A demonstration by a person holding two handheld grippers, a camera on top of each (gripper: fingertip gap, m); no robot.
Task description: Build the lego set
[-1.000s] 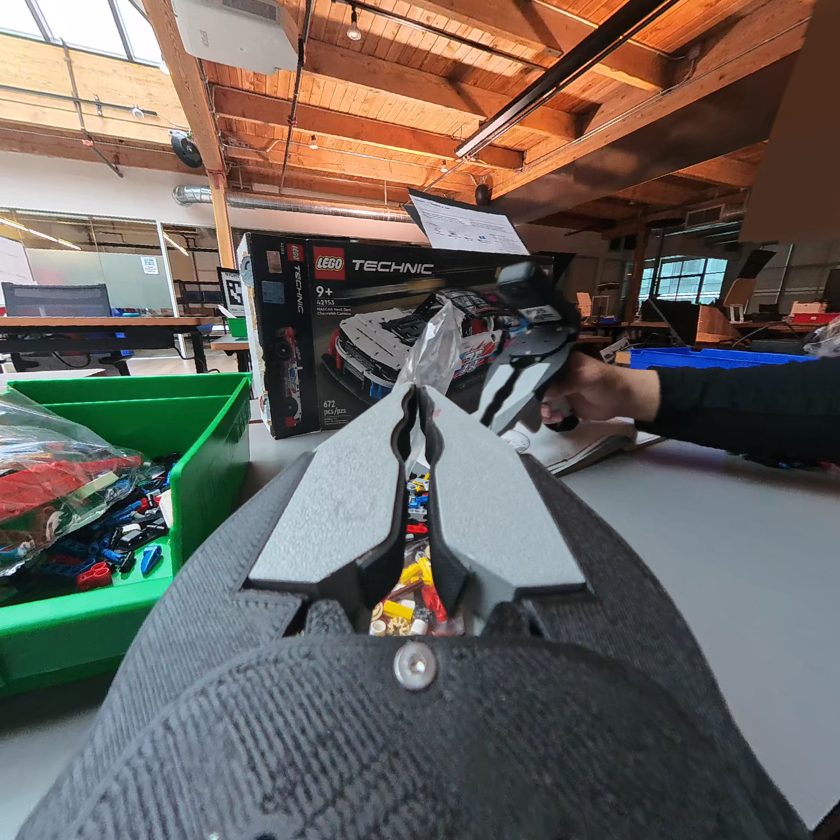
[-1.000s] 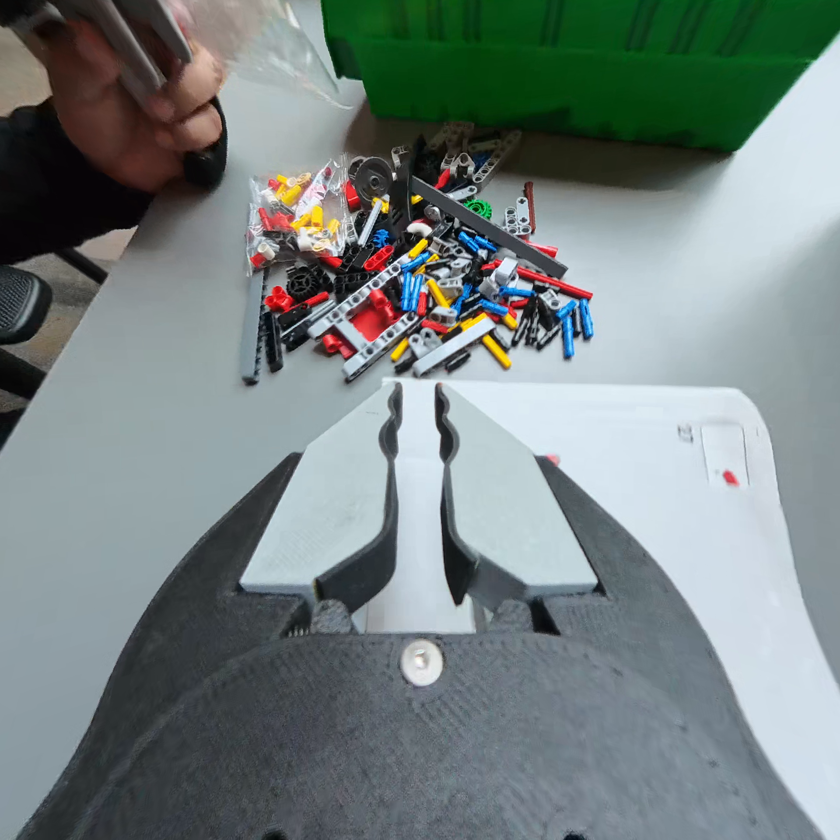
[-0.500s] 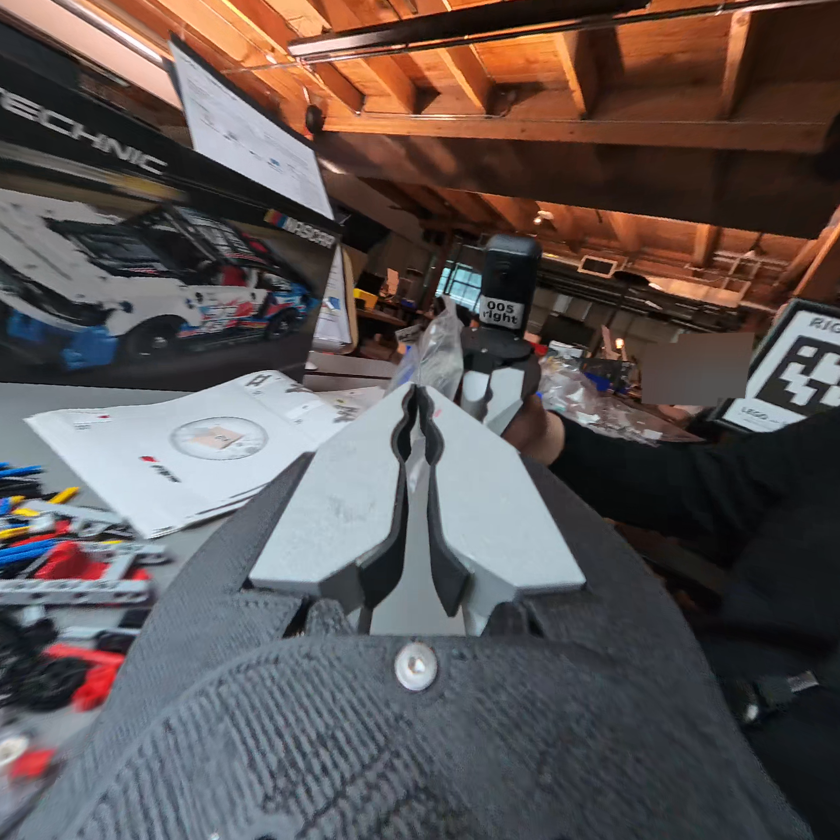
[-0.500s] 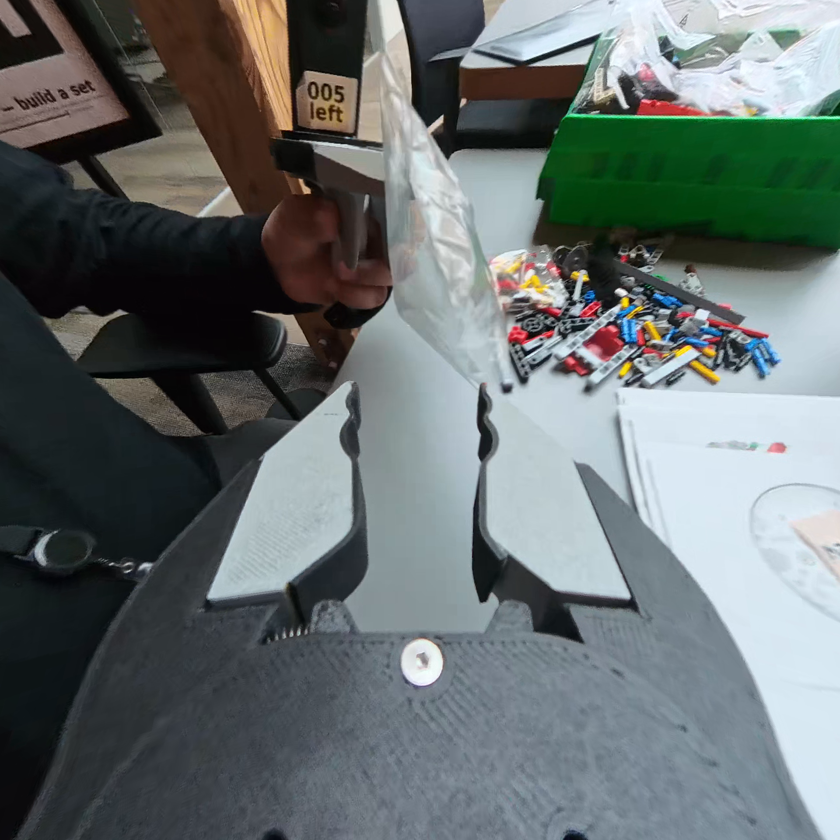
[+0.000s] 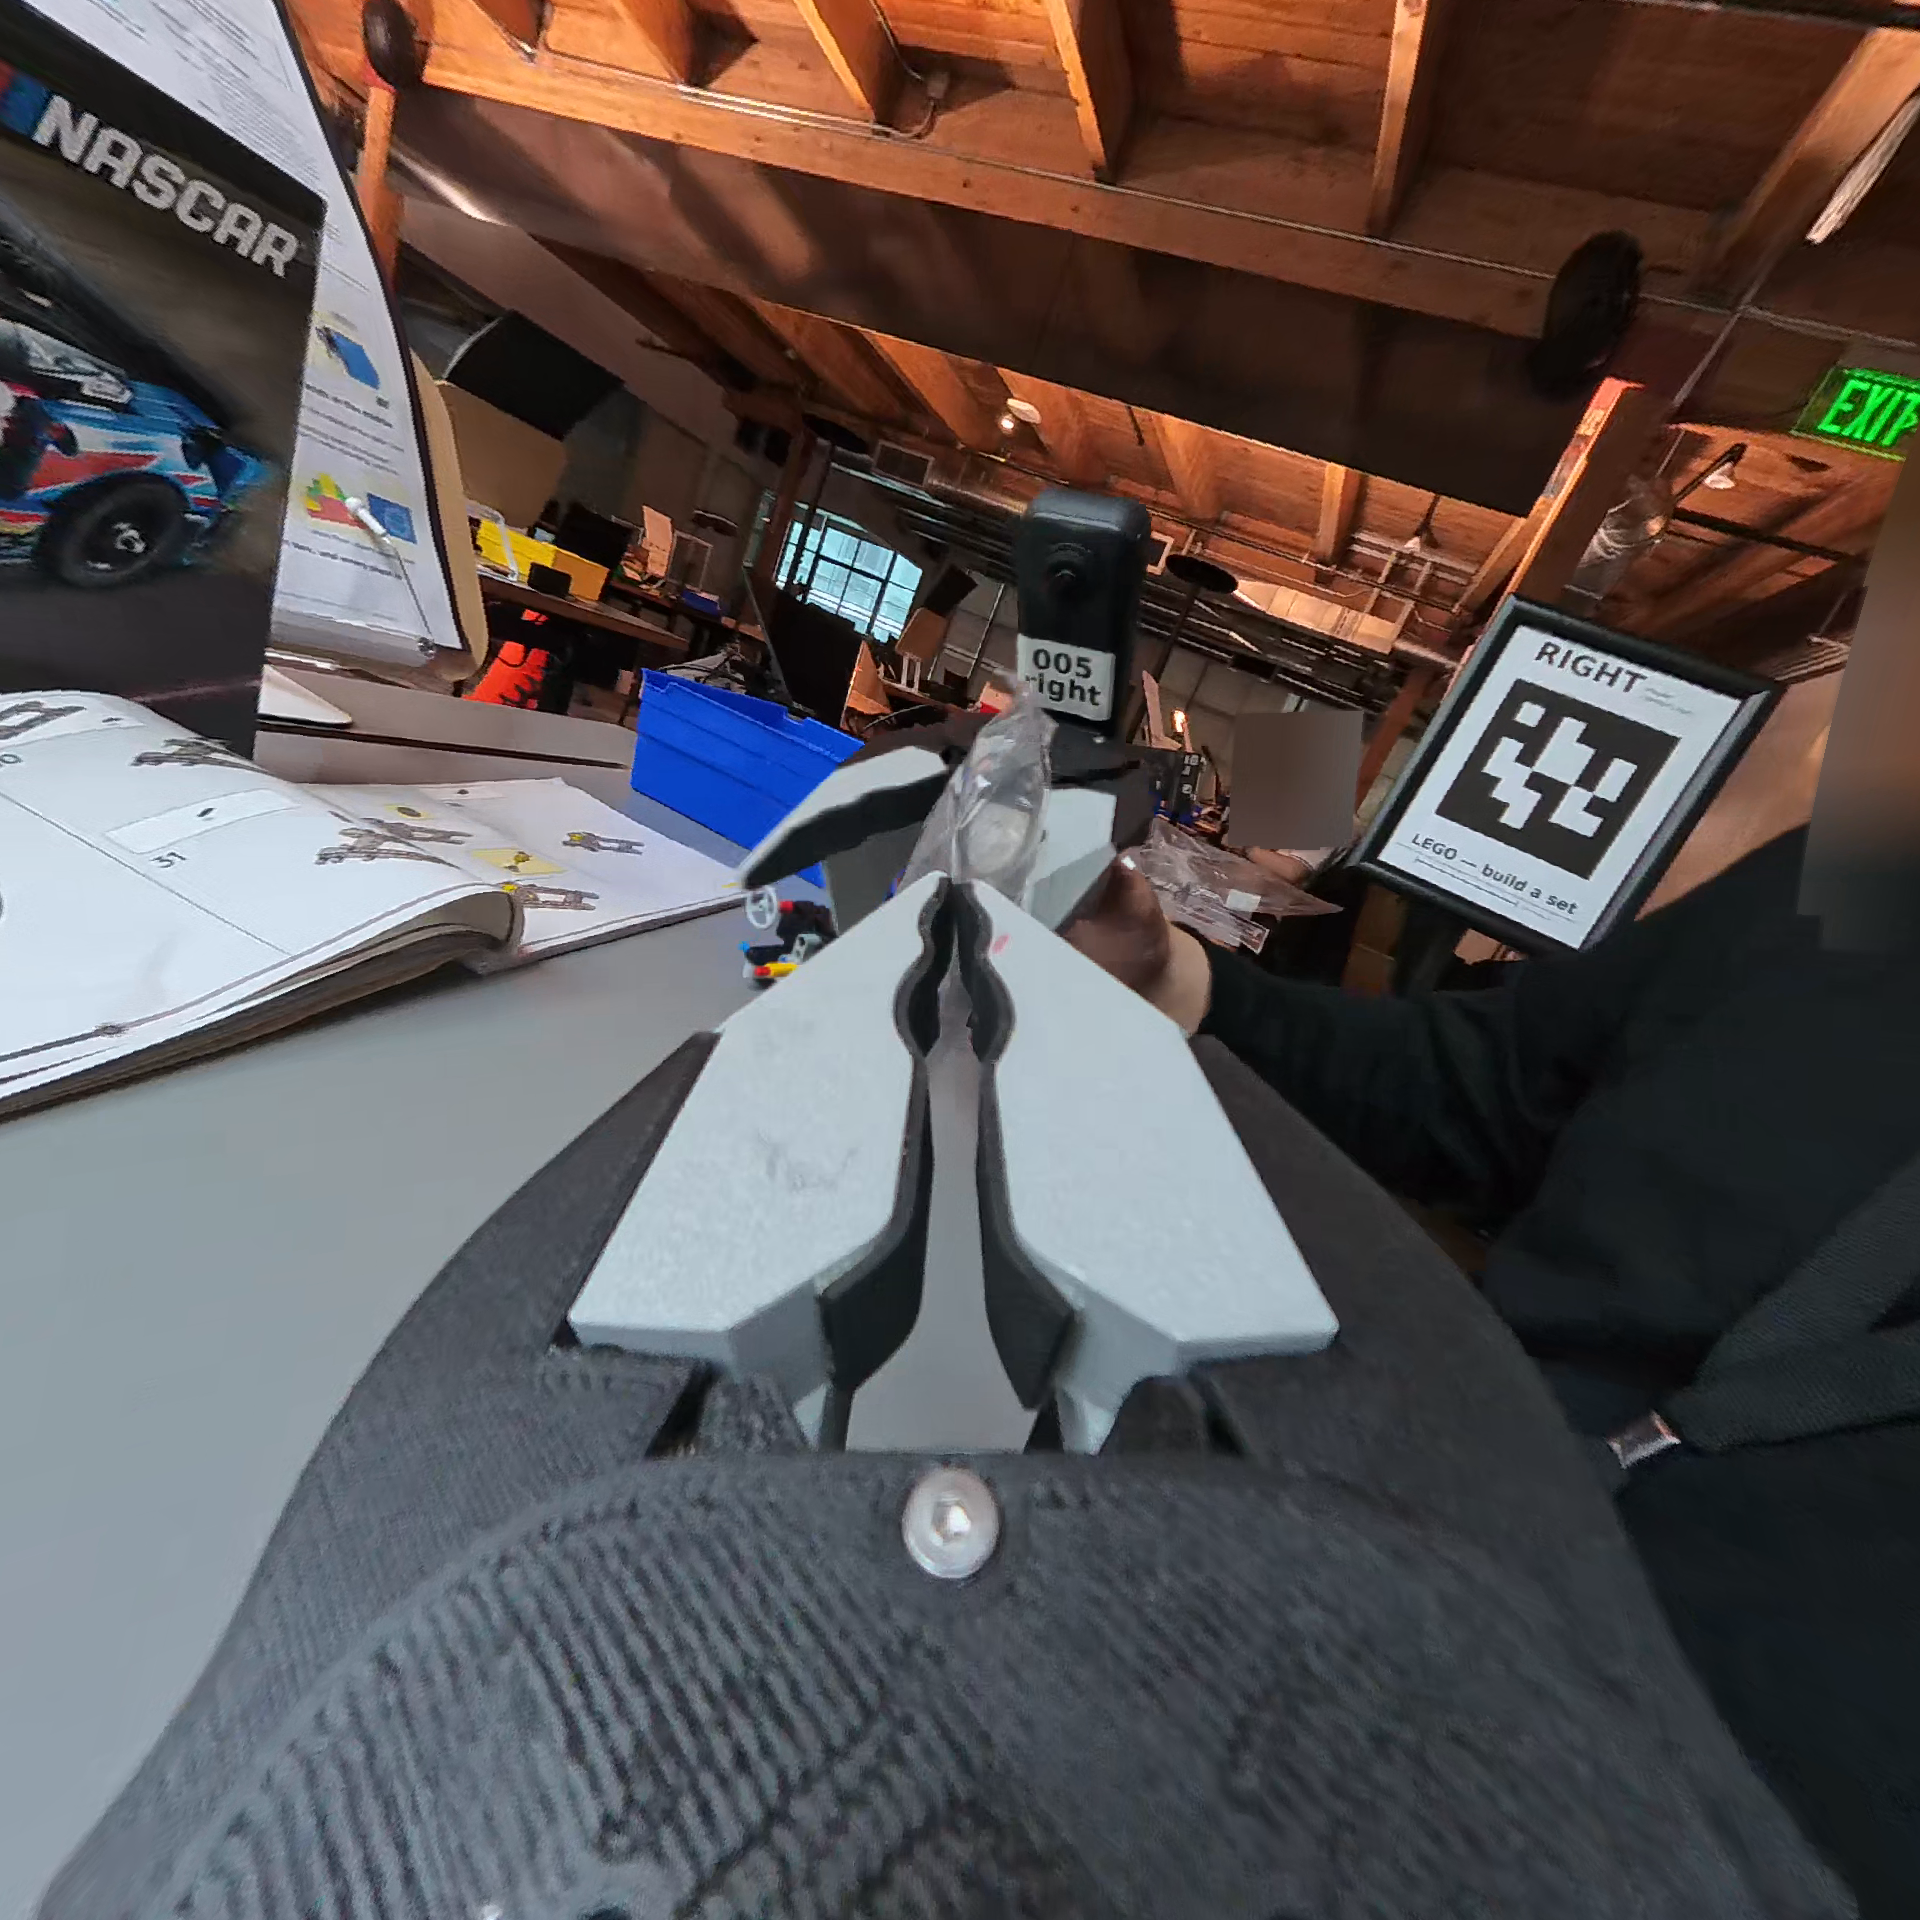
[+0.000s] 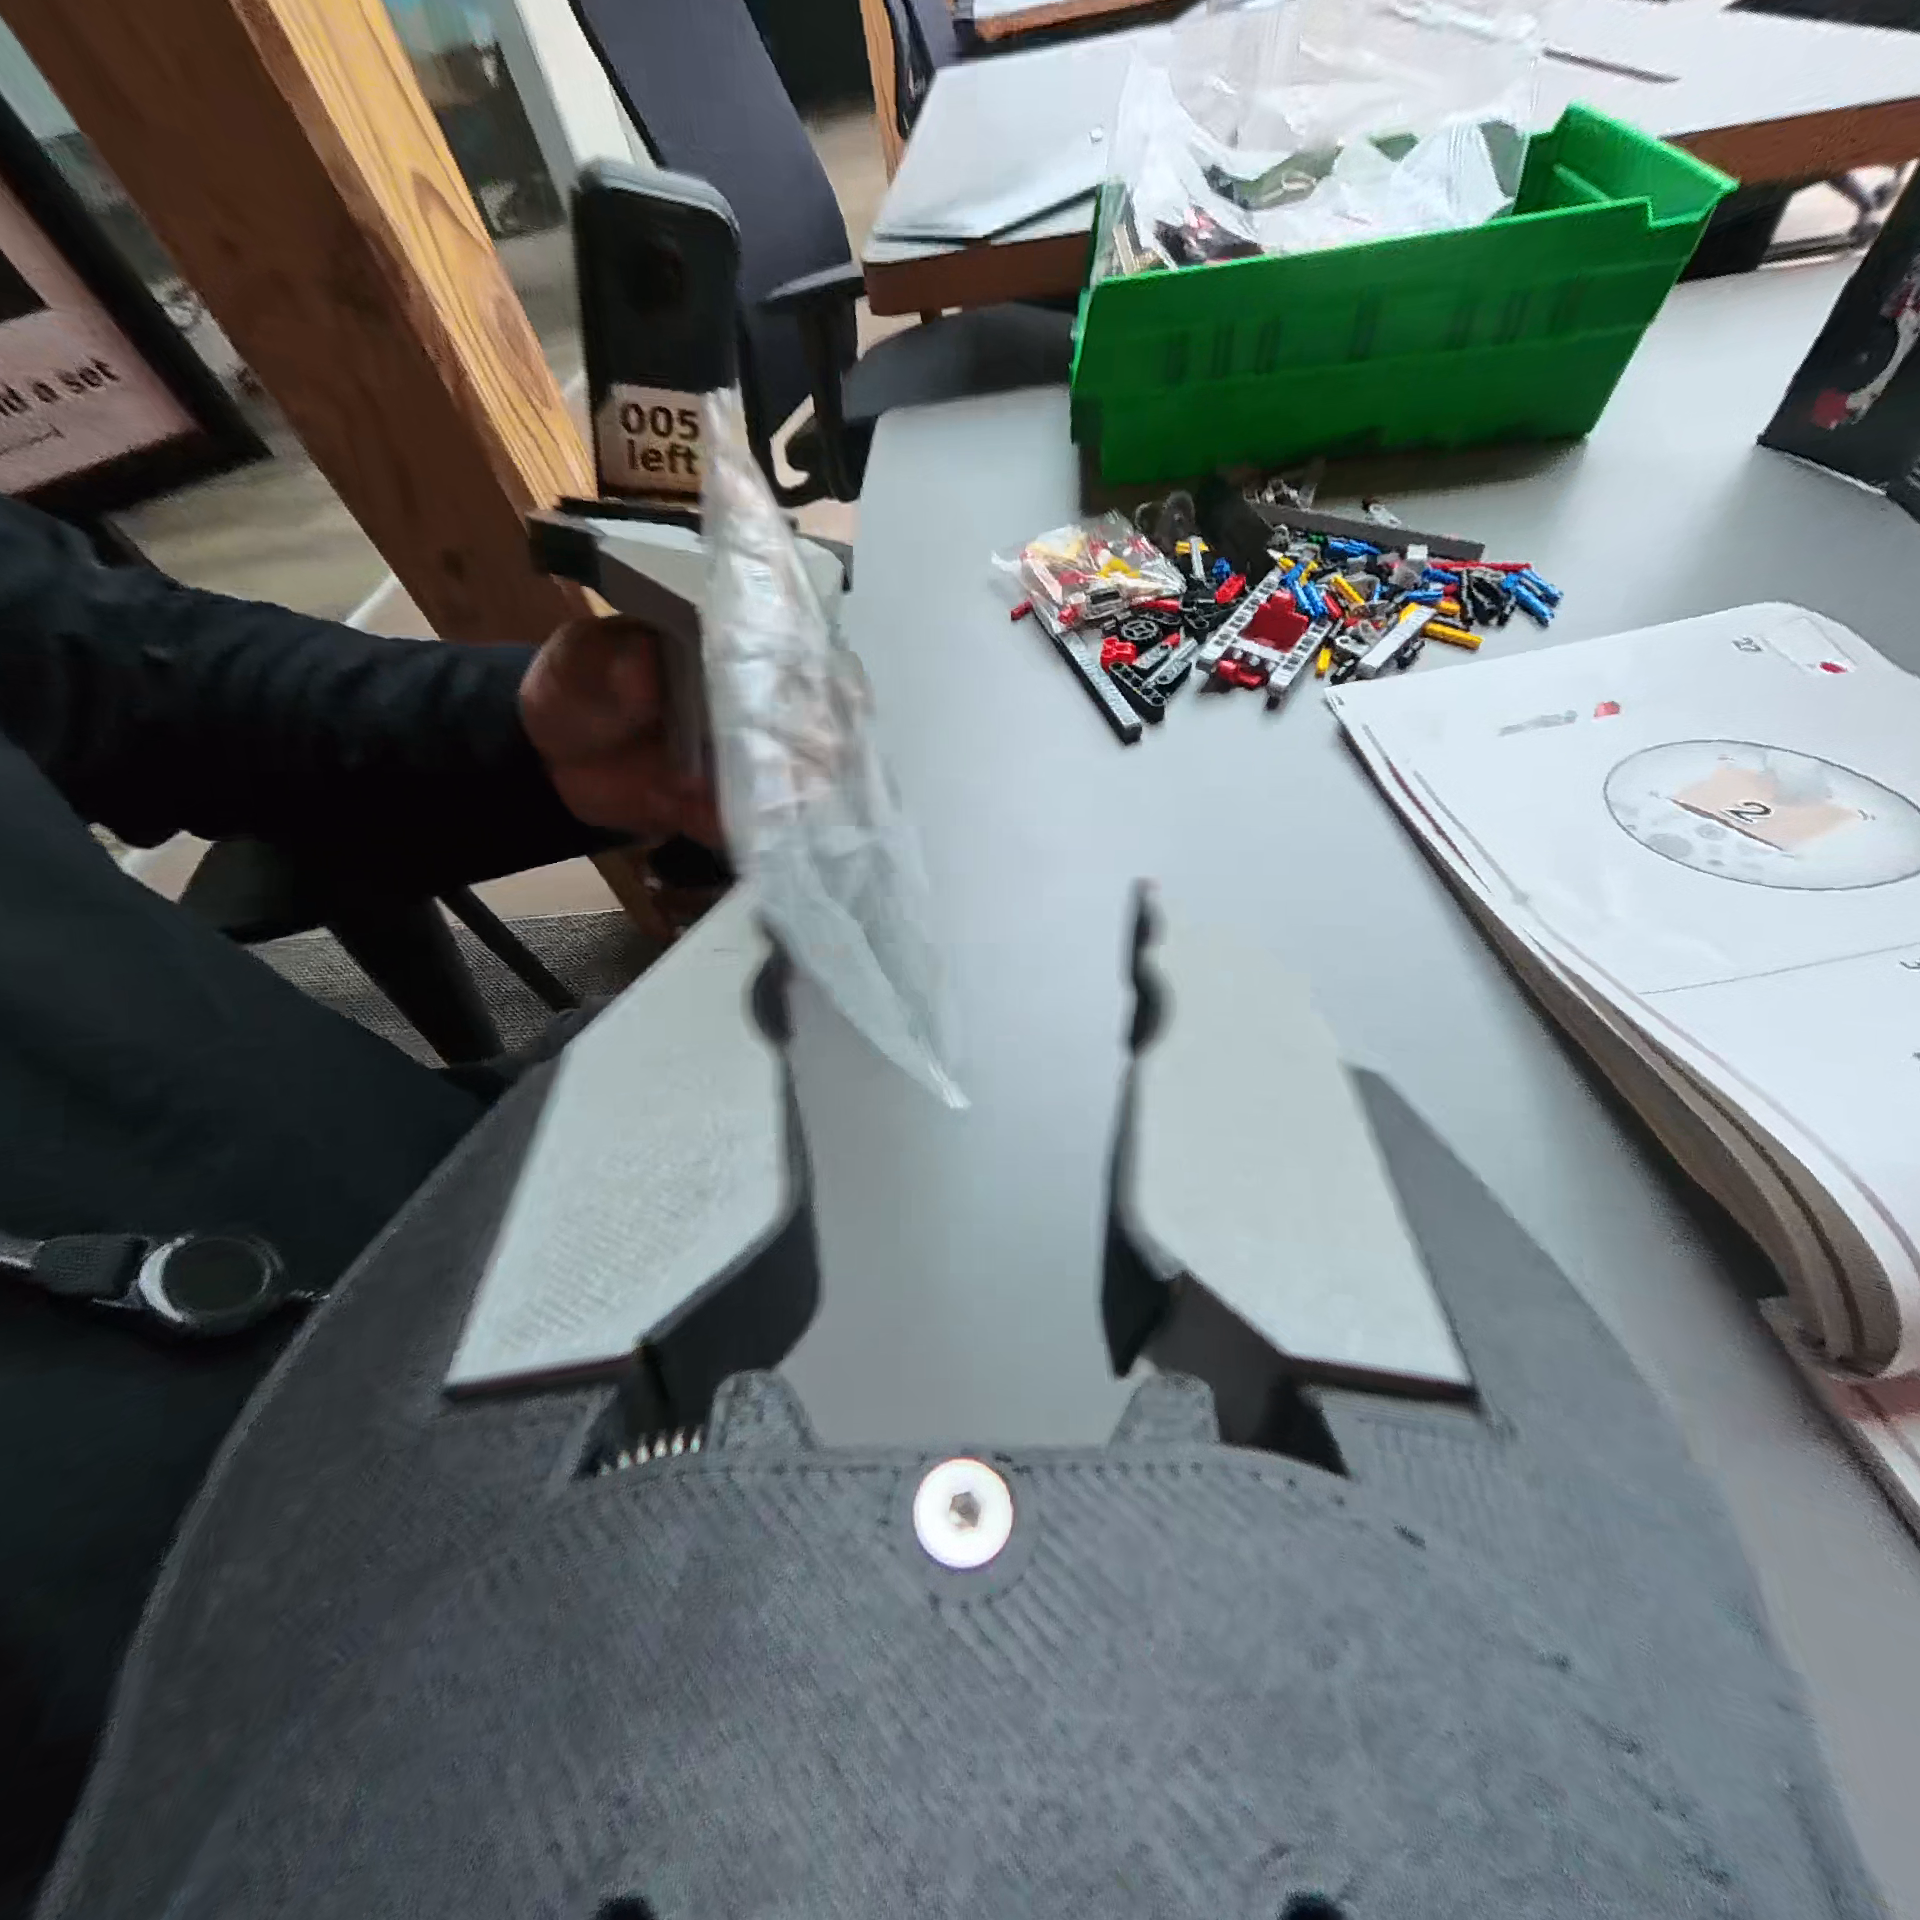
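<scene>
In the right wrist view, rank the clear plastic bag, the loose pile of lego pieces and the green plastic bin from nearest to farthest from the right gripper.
1. Clear plastic bag: hanging just ahead of the right gripper, by its left finger.
2. Loose pile of lego pieces: on the grey table, ahead and to the right.
3. Green plastic bin: behind the pile, at the table's far edge.

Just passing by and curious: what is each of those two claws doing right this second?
Left gripper: closed, pinching an empty clear plastic bag.
Right gripper: open, holding nothing, its fingers either side of the bag's lower end.
</scene>
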